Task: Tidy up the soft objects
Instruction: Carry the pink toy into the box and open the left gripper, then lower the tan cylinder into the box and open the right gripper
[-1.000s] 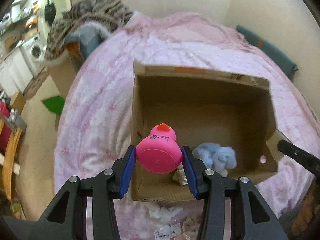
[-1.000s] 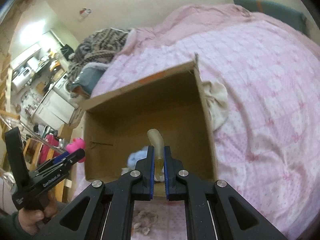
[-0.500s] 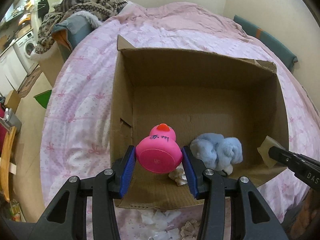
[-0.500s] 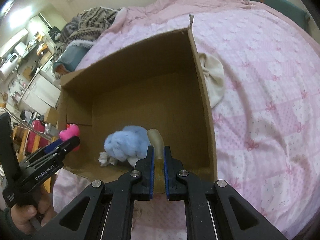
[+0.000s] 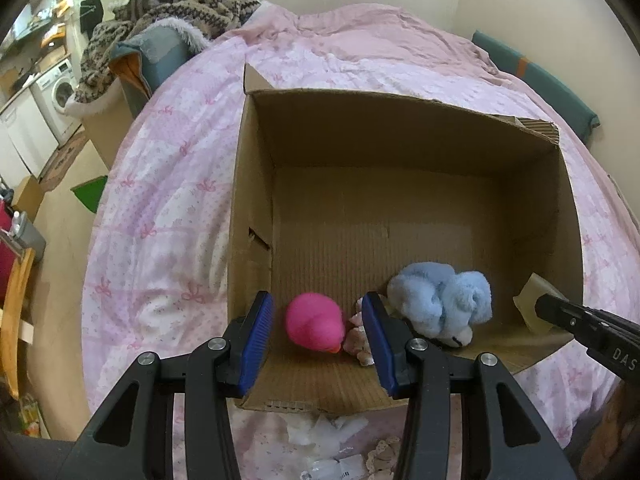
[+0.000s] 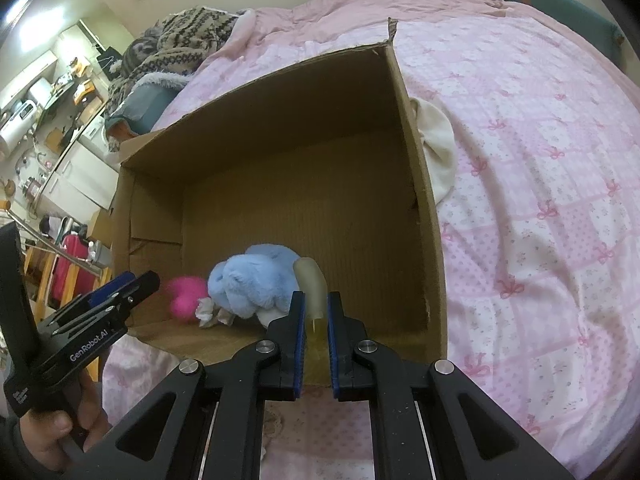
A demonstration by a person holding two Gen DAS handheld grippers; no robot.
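An open cardboard box (image 5: 256, 184) stands on a pink bed. A pink toy duck (image 5: 316, 326) lies on the box floor, beak down, next to a small pinkish cloth (image 5: 358, 338) and a light blue plush (image 5: 442, 304). My left gripper (image 5: 320, 336) is open above the box's near edge, its jaws either side of the duck and apart from it. My right gripper (image 6: 316, 316) is shut on a pale yellowish soft piece (image 6: 312, 286), held over the box's near right corner. The duck (image 6: 184, 294) and plush (image 6: 252, 282) also show in the right wrist view.
A cream cloth (image 6: 438, 152) lies on the bed against the box's right wall. White and beige scraps (image 5: 332, 436) lie on the bed before the box. A patterned blanket (image 5: 180, 4) is heaped at the bed's far left. The floor (image 5: 60, 236) drops off left.
My left gripper has opened and let the pink duck drop into the box. Both grippers have moved closer over the box; the right still holds its piece.
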